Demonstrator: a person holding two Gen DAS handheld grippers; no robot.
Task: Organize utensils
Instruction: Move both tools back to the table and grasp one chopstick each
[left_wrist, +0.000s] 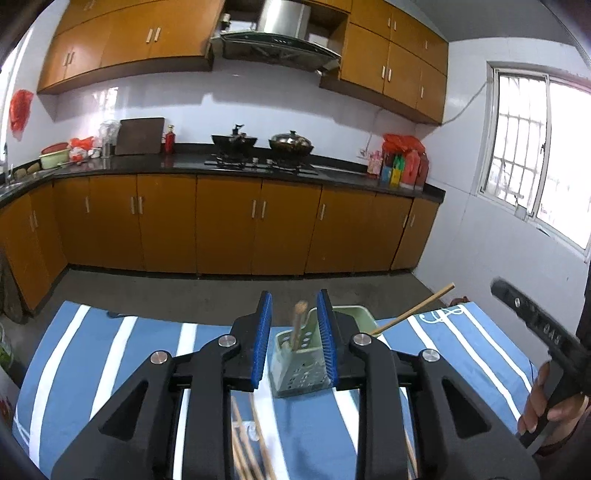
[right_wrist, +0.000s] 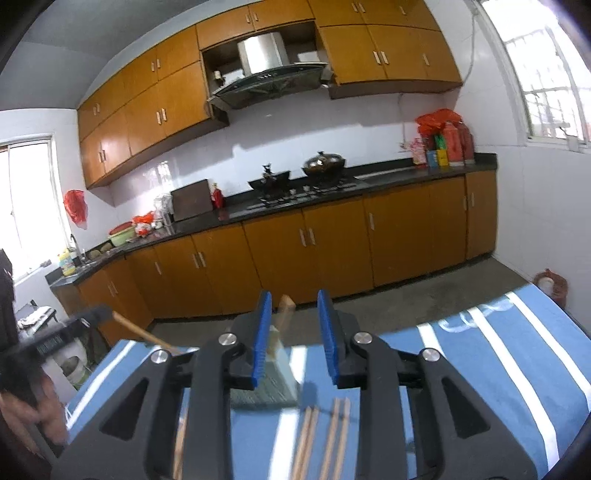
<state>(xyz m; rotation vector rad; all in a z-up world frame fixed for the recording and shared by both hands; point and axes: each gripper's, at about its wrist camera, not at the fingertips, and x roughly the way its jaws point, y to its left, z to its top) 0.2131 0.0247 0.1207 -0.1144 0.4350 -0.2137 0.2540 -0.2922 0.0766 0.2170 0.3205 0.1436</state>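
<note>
A pale green perforated utensil holder (left_wrist: 301, 365) stands on the blue-and-white striped cloth (left_wrist: 110, 354). A wooden utensil handle (left_wrist: 298, 323) stands in it and a chopstick (left_wrist: 413, 309) leans out to the right. My left gripper (left_wrist: 294, 339) is open and empty, its blue pads either side of the holder, nearer than it. Several chopsticks (left_wrist: 251, 443) lie on the cloth beneath it. My right gripper (right_wrist: 293, 339) is open and empty above the holder (right_wrist: 280, 373). Several chopsticks (right_wrist: 325, 443) lie on the cloth (right_wrist: 480, 369) below it.
The other gripper's black body and the hand holding it show at the right edge of the left wrist view (left_wrist: 546, 354) and the left edge of the right wrist view (right_wrist: 48, 343). Orange kitchen cabinets (left_wrist: 229, 221) and a black counter with a stove stand beyond the table.
</note>
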